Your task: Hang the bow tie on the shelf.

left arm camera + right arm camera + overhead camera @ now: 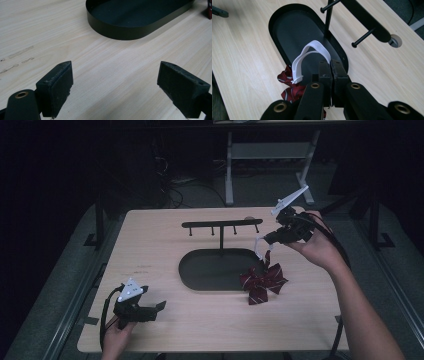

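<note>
- The right gripper point(264, 240) is clamping the bow tie's point(262, 281) white strap point(312, 53), just beside the tray point(186, 270).
- The left gripper point(159, 306), jaws apart, is hovering near the tray, holding nothing.

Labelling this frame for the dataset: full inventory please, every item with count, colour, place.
striped fabric bow: 1, dark red with white stripes, on the table by the tray's right end
white elastic strap: 1, white, looped from the bow up into the right gripper
oval metal tray: 1, black, table centre
hook rack: 1, black, four pegs, post rising from the tray
wooden table: 1, light wood
left hand-held gripper: 1, black, near-left corner, open
right hand-held gripper: 1, black, above the bow, shut on the strap
</note>
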